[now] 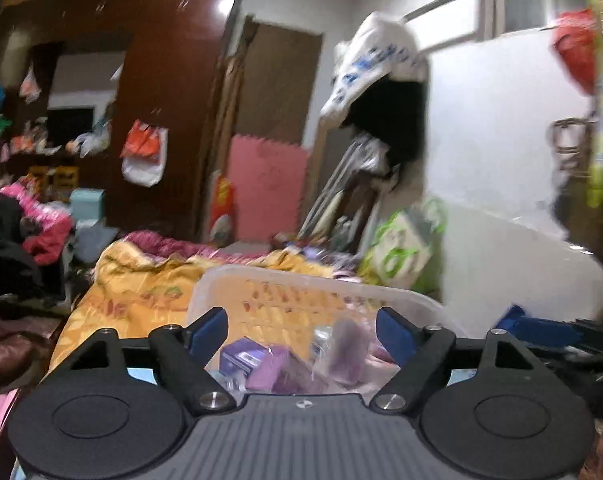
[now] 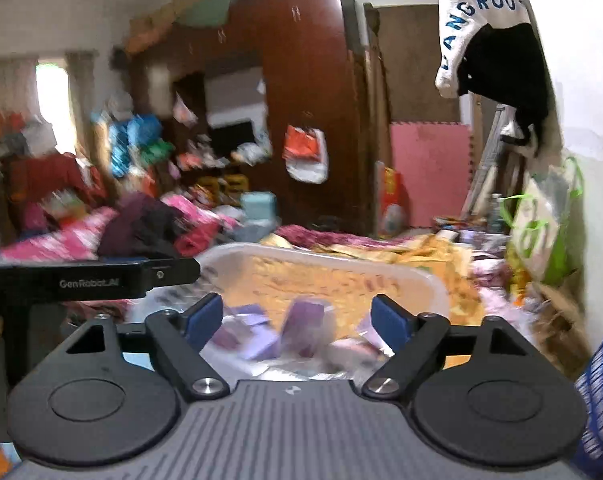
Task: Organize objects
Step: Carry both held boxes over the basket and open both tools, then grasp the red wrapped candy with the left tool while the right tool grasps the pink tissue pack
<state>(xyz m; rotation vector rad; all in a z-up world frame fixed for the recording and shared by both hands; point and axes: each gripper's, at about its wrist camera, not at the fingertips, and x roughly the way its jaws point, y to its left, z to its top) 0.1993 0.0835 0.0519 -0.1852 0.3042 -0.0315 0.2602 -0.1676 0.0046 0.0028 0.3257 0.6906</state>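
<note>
A translucent plastic bin point(image 1: 301, 284) sits on the yellow quilt just ahead of both grippers; it also shows in the right wrist view point(image 2: 433, 284). Inside lie several purple packets and small boxes point(image 1: 277, 368), which the right wrist view point(image 2: 301, 320) also shows, blurred. My left gripper point(image 1: 301, 330) is open and empty above the bin's near side. My right gripper point(image 2: 297, 318) is open and empty, also above the bin's near side. The left gripper's black body point(image 2: 93, 280) shows at the left of the right wrist view.
A yellow patterned quilt point(image 1: 141, 292) covers the bed. Piles of clothes point(image 2: 101, 232) lie to the left. A brown wardrobe point(image 1: 173, 80) and a pink foam mat point(image 1: 265, 188) stand behind. A white-and-green bag point(image 1: 405, 244) sits by the right wall. Clothes hang overhead point(image 2: 485, 32).
</note>
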